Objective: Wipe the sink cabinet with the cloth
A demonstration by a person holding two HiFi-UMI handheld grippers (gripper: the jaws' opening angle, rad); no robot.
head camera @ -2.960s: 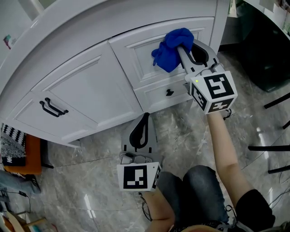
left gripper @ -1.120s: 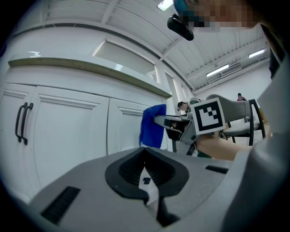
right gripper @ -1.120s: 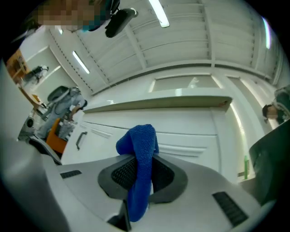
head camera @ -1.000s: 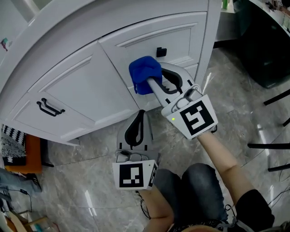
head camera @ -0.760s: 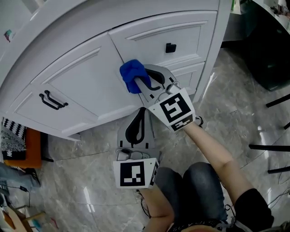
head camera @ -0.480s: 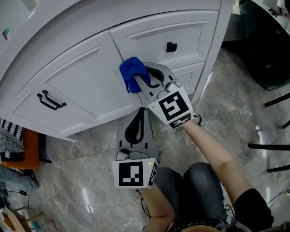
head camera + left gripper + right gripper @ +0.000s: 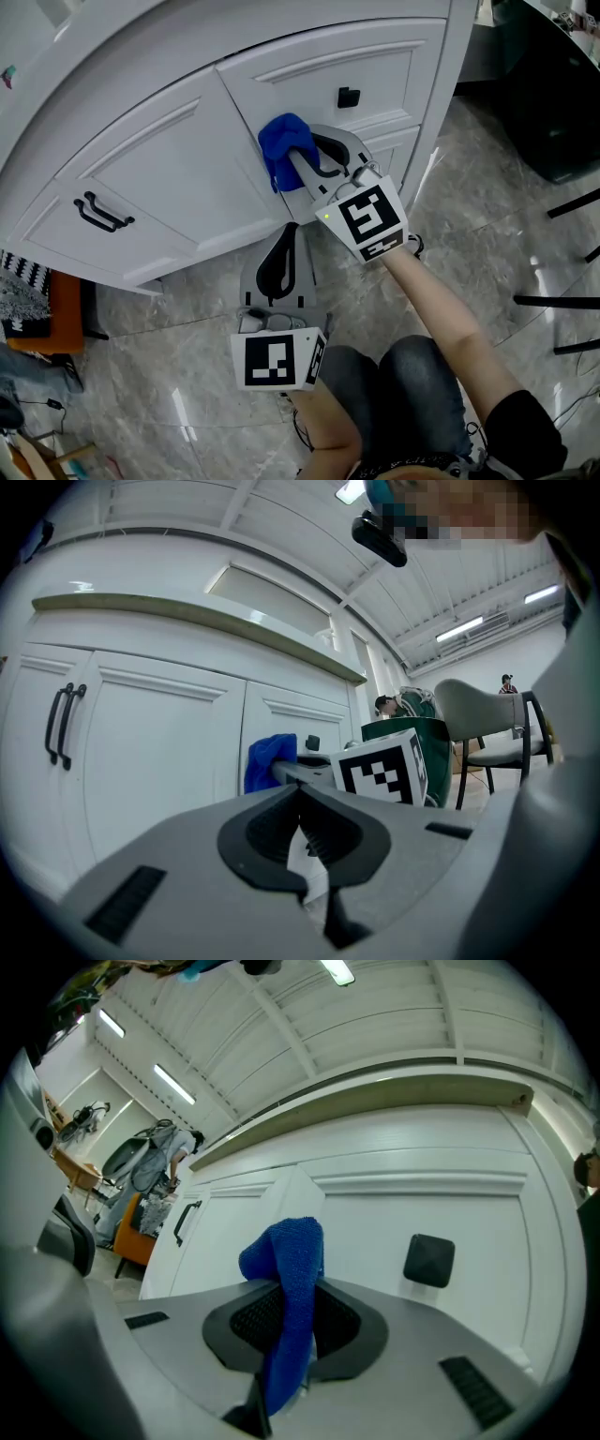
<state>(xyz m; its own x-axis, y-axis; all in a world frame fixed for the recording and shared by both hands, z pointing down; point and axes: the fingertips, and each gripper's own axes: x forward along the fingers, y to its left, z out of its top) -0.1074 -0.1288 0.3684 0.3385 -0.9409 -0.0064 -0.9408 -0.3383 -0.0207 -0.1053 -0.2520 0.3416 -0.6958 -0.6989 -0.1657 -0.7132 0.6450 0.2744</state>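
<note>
Sink cabinet white; paired black handles on left door. Left gripper low before cabinet base, over marble floor, jaws together, nothing between them. Blue cloth bunched against cabinet front at seam between door and drawers, pinched tight in right gripper. Black square knob on drawer, just up-right of cloth

- The blue cloth is seen bunched into a wad and pinched between the jaws of the right gripper, held at the cabinet front by the door-drawer seam.
- The white sink cabinet is shown closed: a panelled door with black bar handles and a drawer with a square black knob.
</note>
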